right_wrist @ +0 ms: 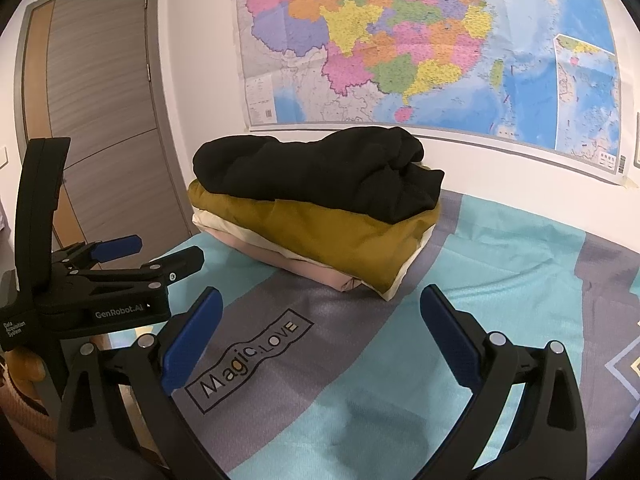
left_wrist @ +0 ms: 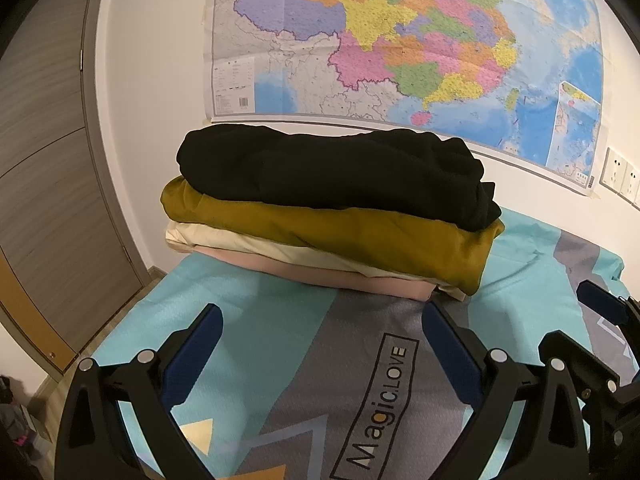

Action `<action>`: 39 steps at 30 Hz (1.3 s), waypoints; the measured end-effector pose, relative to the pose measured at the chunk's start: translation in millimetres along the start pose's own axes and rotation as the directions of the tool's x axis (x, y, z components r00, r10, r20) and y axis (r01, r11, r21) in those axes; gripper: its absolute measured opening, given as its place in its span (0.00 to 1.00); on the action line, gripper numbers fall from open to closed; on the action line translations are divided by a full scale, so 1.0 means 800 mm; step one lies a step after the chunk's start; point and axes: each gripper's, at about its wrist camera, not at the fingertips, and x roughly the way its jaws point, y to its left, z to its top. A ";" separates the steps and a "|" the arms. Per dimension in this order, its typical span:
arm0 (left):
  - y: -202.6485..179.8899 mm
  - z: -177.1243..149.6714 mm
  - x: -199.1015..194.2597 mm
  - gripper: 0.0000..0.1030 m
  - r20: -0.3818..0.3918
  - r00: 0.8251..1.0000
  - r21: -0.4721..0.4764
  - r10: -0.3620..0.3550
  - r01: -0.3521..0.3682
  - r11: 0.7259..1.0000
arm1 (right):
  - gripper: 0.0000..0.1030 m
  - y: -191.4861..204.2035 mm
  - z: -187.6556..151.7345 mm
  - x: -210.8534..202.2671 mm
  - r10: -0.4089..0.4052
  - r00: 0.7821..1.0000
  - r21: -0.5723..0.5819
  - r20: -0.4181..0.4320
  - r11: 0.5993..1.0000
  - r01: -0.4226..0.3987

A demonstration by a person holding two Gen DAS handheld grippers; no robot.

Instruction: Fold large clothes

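Both grippers, left (left_wrist: 320,332) and right (right_wrist: 320,320), hover spread and empty before the stack (left_wrist: 328,216) (black garment (left_wrist: 332,172) uppermost). Next, probably: pinch its near corners evenly, lift clear.

Black garment (left_wrist: 336,172) topping stack; mustard one (left_wrist: 340,236), cream one (left_wrist: 224,240), pink one (left_wrist: 360,280) lying beneath. Bedsheet (right_wrist: 500,248) showing teal-grey blocks. Far wall map (right_wrist: 400,40) showing multicoloured regions.

The left gripper (left_wrist: 322,320) hovers low with its blue-padded fingers (left_wrist: 200,344) spread wide, nothing between them. The right gripper (right_wrist: 320,312) sits just beside it at the same height, its jaws equally wide apart and empty. Both point forward, side by side; each shows at the edge of the other's wrist view.
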 end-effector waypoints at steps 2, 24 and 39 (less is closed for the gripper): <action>-0.001 0.000 0.000 0.93 0.000 1.000 0.002 0.000 0.000 1.000 | 0.95 -0.001 0.000 -0.001 0.002 1.000 0.001 0.000 1.000 -0.002; -0.003 -0.004 -0.004 0.93 0.000 1.000 0.000 -0.004 0.004 1.000 | 0.95 -0.003 -0.003 -0.006 0.001 1.000 0.001 0.008 1.000 -0.001; -0.006 -0.008 -0.010 0.93 0.001 1.000 0.002 -0.007 0.007 1.000 | 0.95 -0.001 -0.006 -0.014 -0.002 1.000 0.001 0.015 1.000 0.002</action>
